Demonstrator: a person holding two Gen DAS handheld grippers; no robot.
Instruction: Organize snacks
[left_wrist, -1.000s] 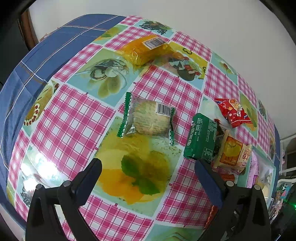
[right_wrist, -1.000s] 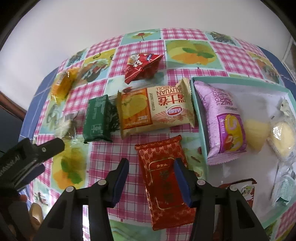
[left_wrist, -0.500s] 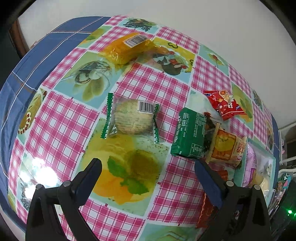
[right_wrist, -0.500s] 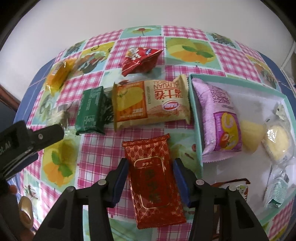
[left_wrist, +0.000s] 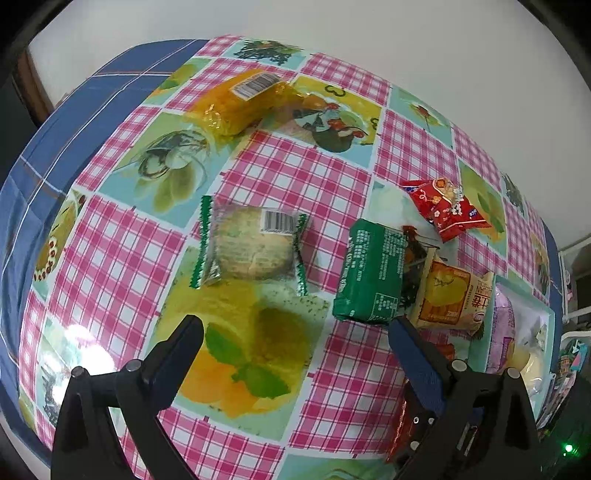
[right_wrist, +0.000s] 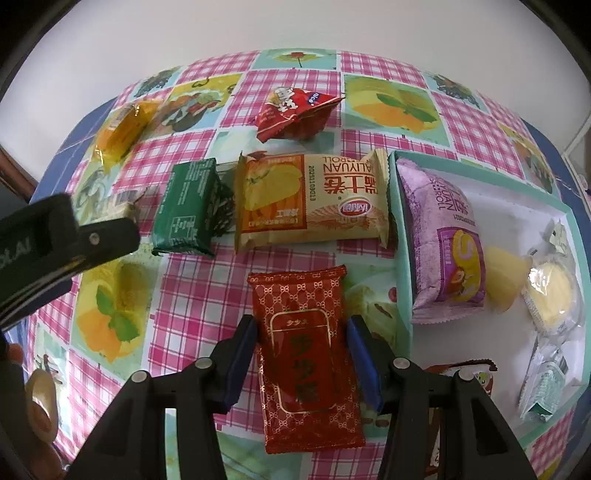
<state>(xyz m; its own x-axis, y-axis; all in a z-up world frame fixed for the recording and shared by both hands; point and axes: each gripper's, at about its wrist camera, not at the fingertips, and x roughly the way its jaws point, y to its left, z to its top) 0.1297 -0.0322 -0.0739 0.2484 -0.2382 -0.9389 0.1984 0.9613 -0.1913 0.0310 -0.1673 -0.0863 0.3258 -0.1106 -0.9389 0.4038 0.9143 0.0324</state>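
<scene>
My right gripper (right_wrist: 301, 328) is open, its fingers straddling a dark red patterned packet (right_wrist: 304, 354) that lies flat on the tablecloth. A teal-rimmed tray (right_wrist: 400, 236) to the right holds a purple roll packet (right_wrist: 443, 240) and wrapped yellow cakes (right_wrist: 550, 291). My left gripper (left_wrist: 295, 328) is open and empty, above the cloth. Ahead of it lie a clear-wrapped round cake with green edges (left_wrist: 251, 247) and a green packet (left_wrist: 373, 273). An orange-cream roll packet (right_wrist: 314, 199), a red crumpled packet (right_wrist: 295, 110) and a yellow packet (left_wrist: 236, 103) lie loose.
The table carries a pink-checked fruit-print cloth (left_wrist: 295, 177) with a blue border (left_wrist: 55, 147) at the left. A white wall stands behind. The left gripper's body (right_wrist: 55, 240) shows at the left of the right wrist view.
My right gripper has moved forward so the dark red packet now lies between its fingers. My left gripper has shifted slightly; the snacks have not moved.
</scene>
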